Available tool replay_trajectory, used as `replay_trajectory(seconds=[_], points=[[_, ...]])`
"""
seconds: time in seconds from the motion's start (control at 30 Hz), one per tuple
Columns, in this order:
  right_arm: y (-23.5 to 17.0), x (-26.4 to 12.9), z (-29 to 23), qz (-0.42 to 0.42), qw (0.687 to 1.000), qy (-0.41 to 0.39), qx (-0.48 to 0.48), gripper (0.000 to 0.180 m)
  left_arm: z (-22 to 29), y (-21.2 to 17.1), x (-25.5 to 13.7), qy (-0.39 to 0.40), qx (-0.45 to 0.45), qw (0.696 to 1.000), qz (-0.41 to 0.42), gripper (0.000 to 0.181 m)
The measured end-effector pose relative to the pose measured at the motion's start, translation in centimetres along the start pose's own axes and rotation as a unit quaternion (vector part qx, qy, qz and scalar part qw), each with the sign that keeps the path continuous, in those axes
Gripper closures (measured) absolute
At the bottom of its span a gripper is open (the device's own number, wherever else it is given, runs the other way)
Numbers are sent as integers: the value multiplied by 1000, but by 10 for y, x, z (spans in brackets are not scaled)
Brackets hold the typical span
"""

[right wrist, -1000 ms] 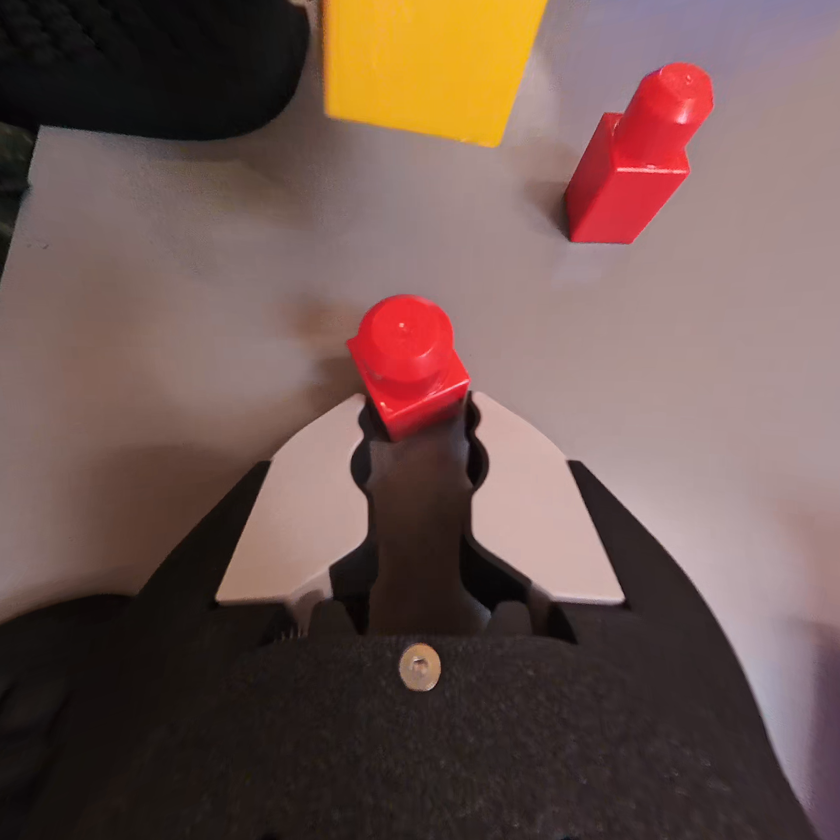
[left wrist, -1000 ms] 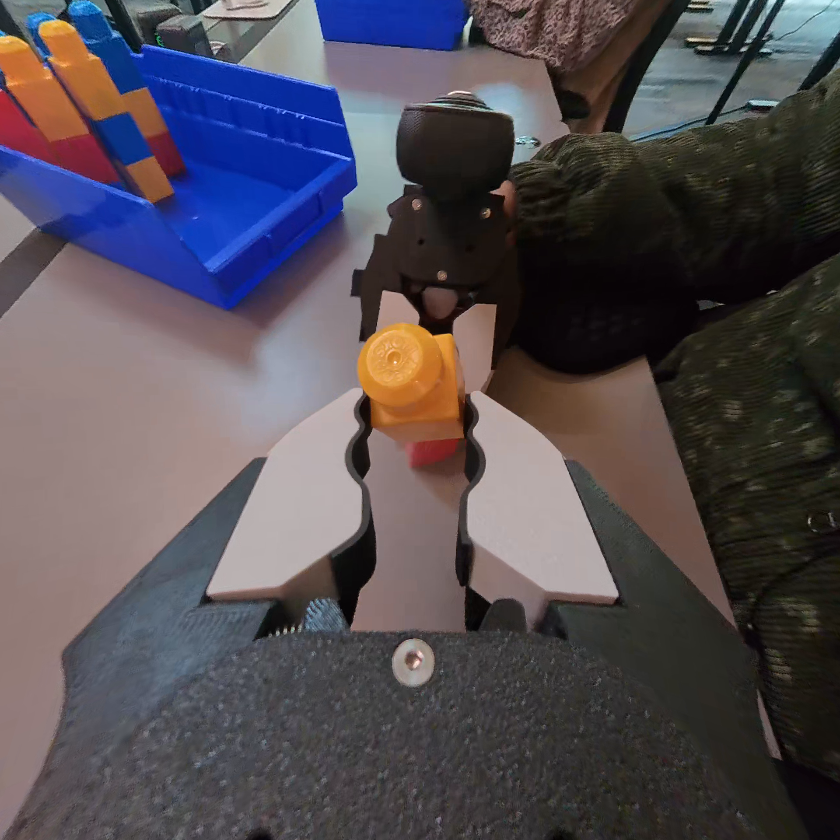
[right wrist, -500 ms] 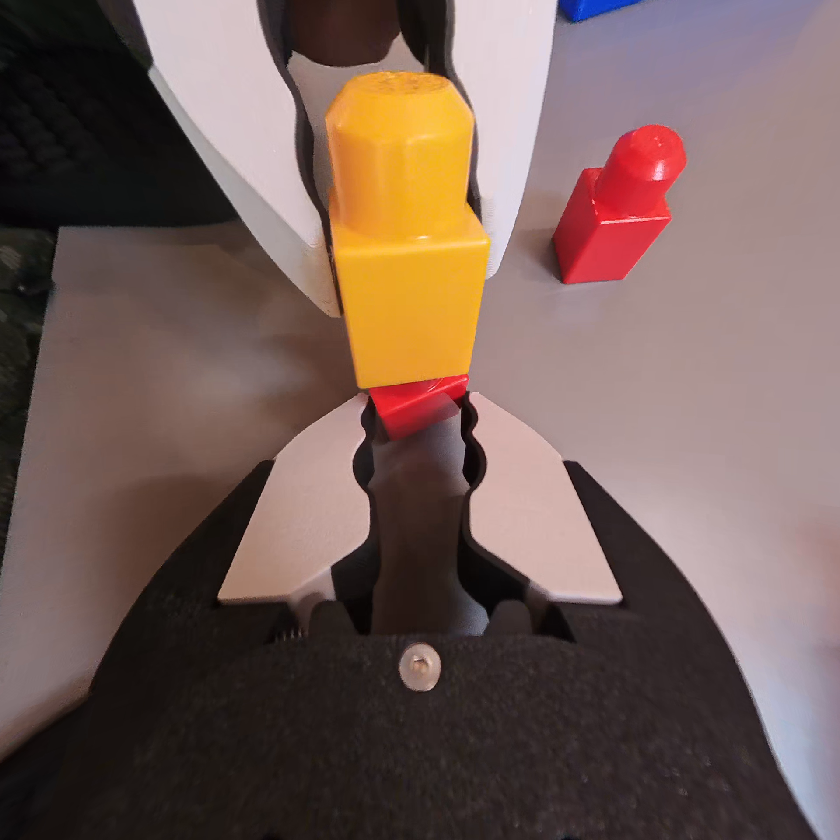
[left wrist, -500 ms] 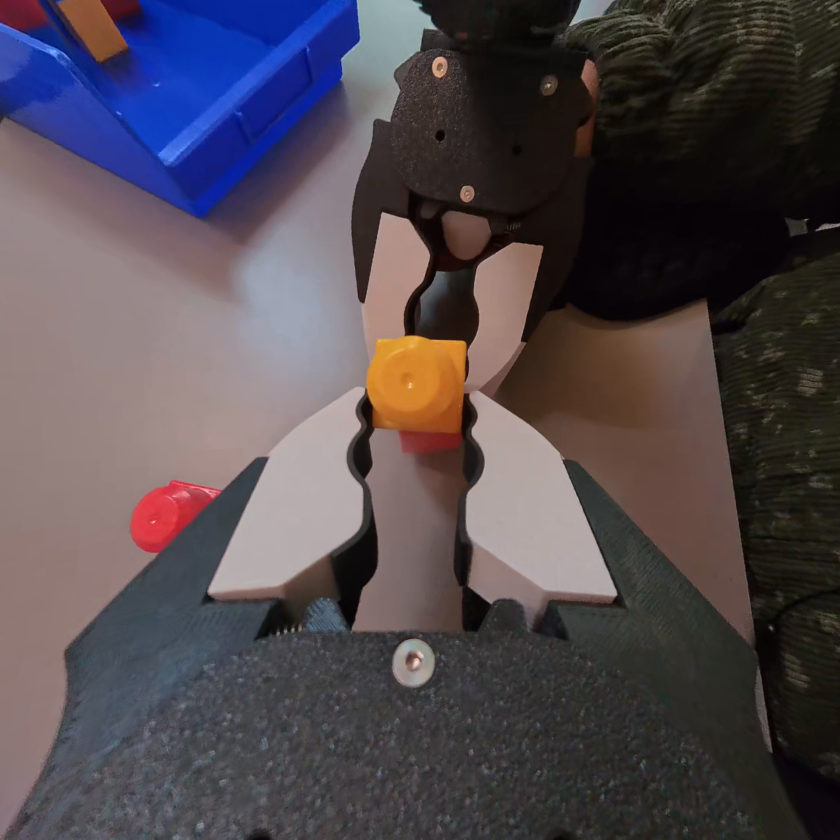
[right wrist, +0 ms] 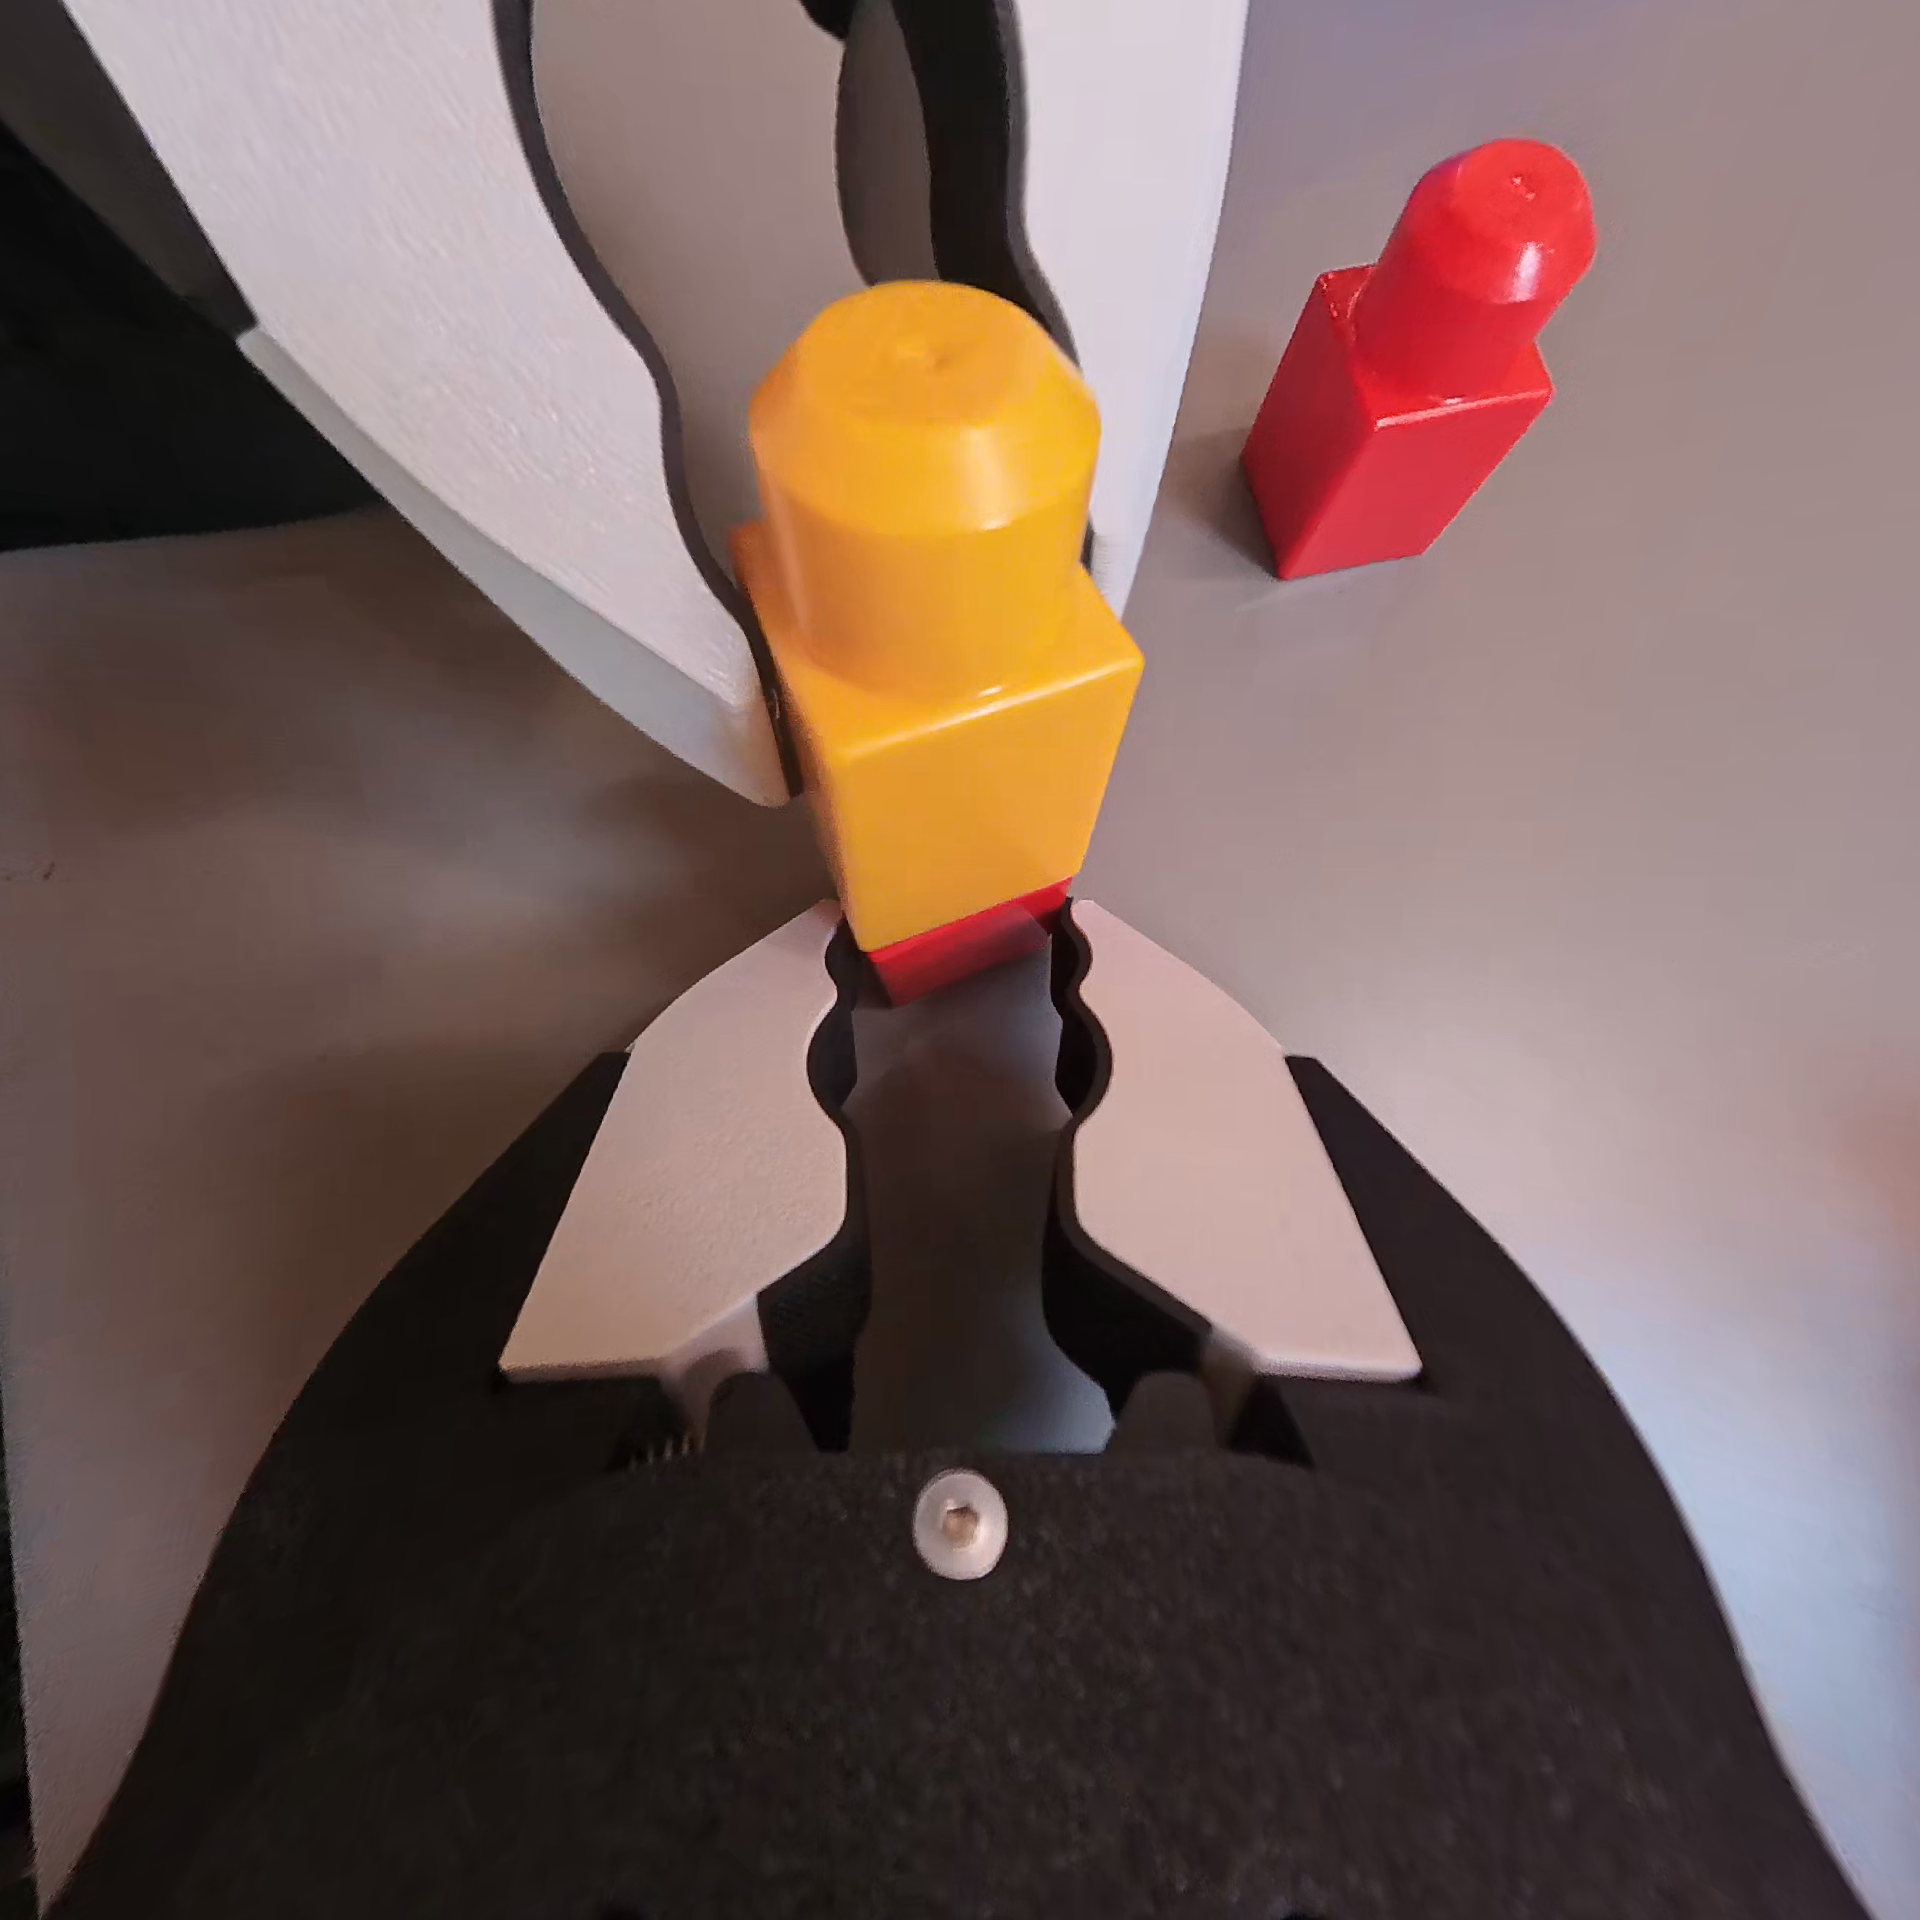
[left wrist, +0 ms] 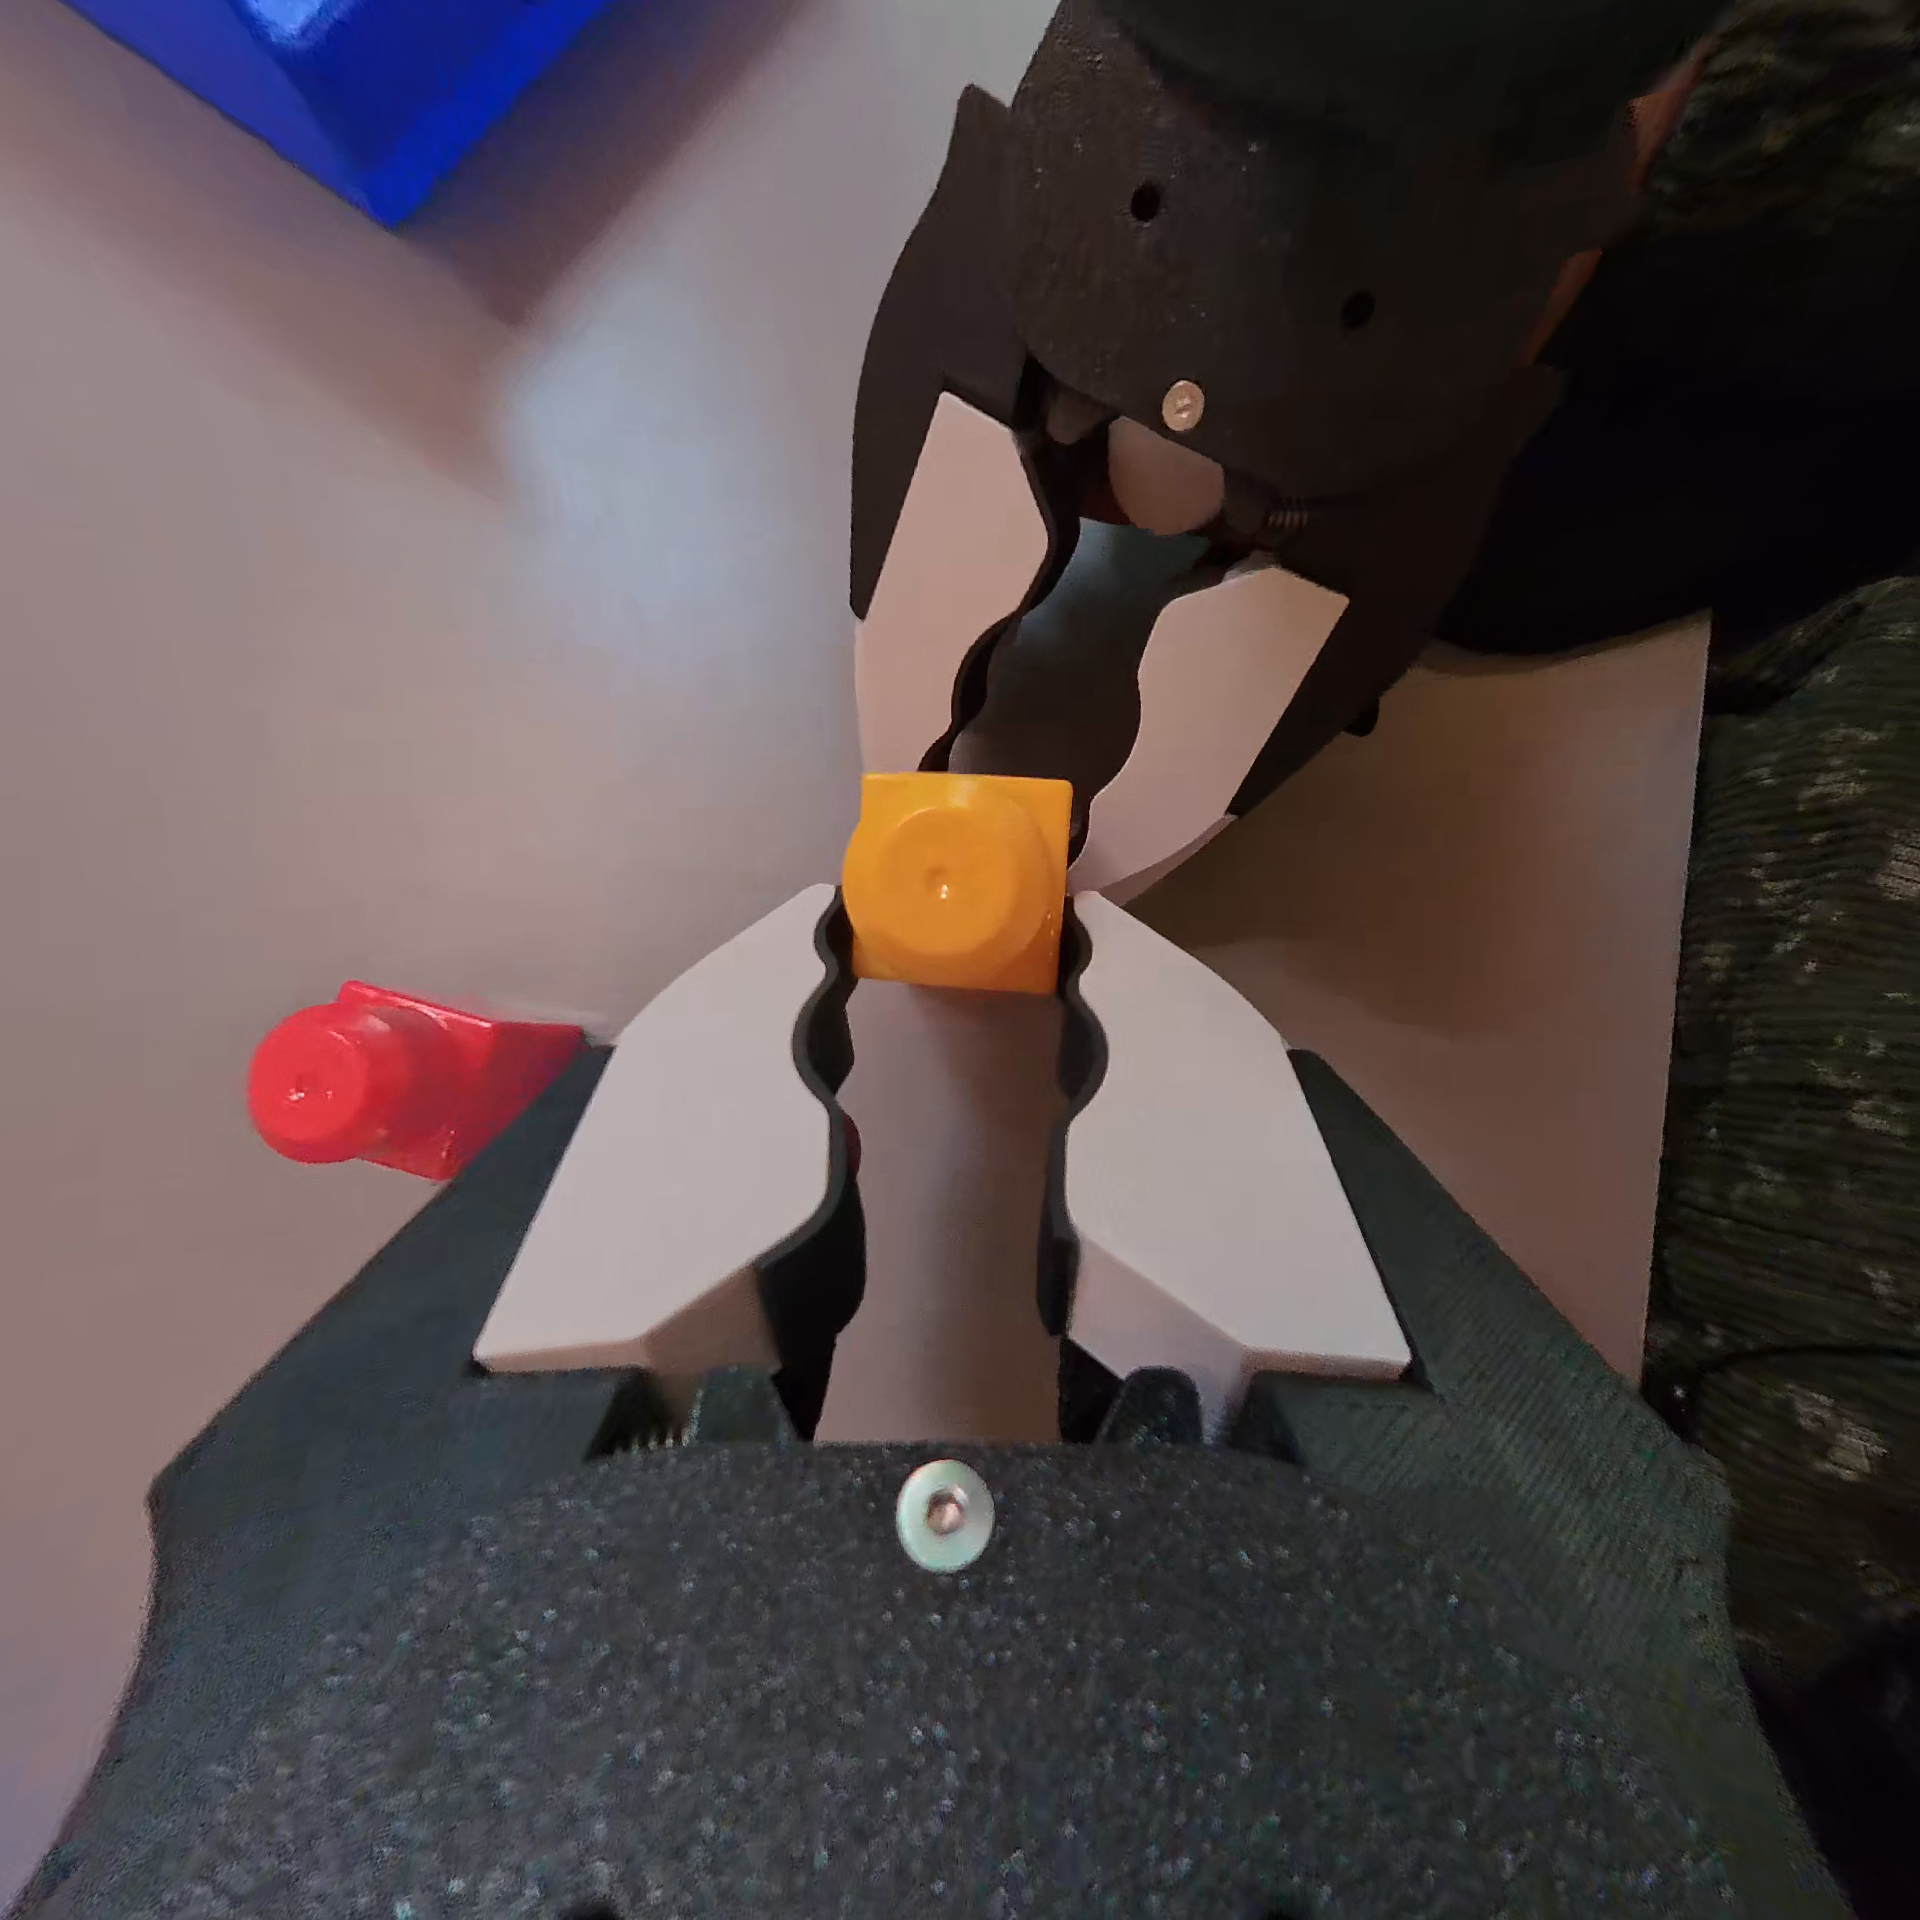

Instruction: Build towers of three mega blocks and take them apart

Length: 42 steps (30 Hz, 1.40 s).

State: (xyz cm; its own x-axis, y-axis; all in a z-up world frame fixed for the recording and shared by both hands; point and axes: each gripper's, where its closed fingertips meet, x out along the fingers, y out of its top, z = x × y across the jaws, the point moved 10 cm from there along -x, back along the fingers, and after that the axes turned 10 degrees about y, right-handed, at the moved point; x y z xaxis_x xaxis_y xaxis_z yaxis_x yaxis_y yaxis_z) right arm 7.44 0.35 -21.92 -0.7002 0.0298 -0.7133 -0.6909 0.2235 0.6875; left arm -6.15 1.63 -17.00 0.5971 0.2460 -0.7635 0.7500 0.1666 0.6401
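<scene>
My left gripper [left wrist: 956, 920] is shut on a yellow block [left wrist: 951, 899], seen from above its stud. In the right wrist view the yellow block [right wrist: 935, 707] sits on top of a red block [right wrist: 961, 951], and my right gripper [right wrist: 956, 930] is shut on that red block at the table. The left gripper's white fingers [right wrist: 468, 416] come down from above and clamp the yellow block's sides. The right gripper's fingers [left wrist: 935, 582] reach in from the far side in the left wrist view. There the red block is hidden under the yellow one.
A second red block [right wrist: 1403, 384] stands upright on the grey table [right wrist: 1558, 935], to the right of the stack; it also shows in the left wrist view [left wrist: 384, 1081]. A blue bin's corner [left wrist: 343, 94] is at the far left. A person's dark green sleeve [left wrist: 1787, 935] lies along the table edge. My right fingertips sit around 5 cm from my left ones.
The left gripper has carried the yellow block down onto the red block held by the right gripper. The two blocks were apart one second ago and now sit stacked. Both grippers stay shut.
</scene>
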Motion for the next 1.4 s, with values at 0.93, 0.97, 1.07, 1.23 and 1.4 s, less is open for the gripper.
replay_trajectory(seconds=[0.93,0.97,1.07,1.23,1.4], points=[[3,3,-2,22,999,19,18,144,-9,-4,-22,-27,54,991,121,142],[1,3,0,17,1000,13,16,144,-16,-3,-30,-19,40,988,150,142],[-1,2,2,22,1000,5,14,144,-46,-11,-43,84,10,979,188,140],[-2,2,2,19,1000,-2,9,144,-84,-49,-14,110,-12,983,144,121],[-2,2,3,20,1000,-5,8,144,-89,-56,27,104,55,989,90,119]])
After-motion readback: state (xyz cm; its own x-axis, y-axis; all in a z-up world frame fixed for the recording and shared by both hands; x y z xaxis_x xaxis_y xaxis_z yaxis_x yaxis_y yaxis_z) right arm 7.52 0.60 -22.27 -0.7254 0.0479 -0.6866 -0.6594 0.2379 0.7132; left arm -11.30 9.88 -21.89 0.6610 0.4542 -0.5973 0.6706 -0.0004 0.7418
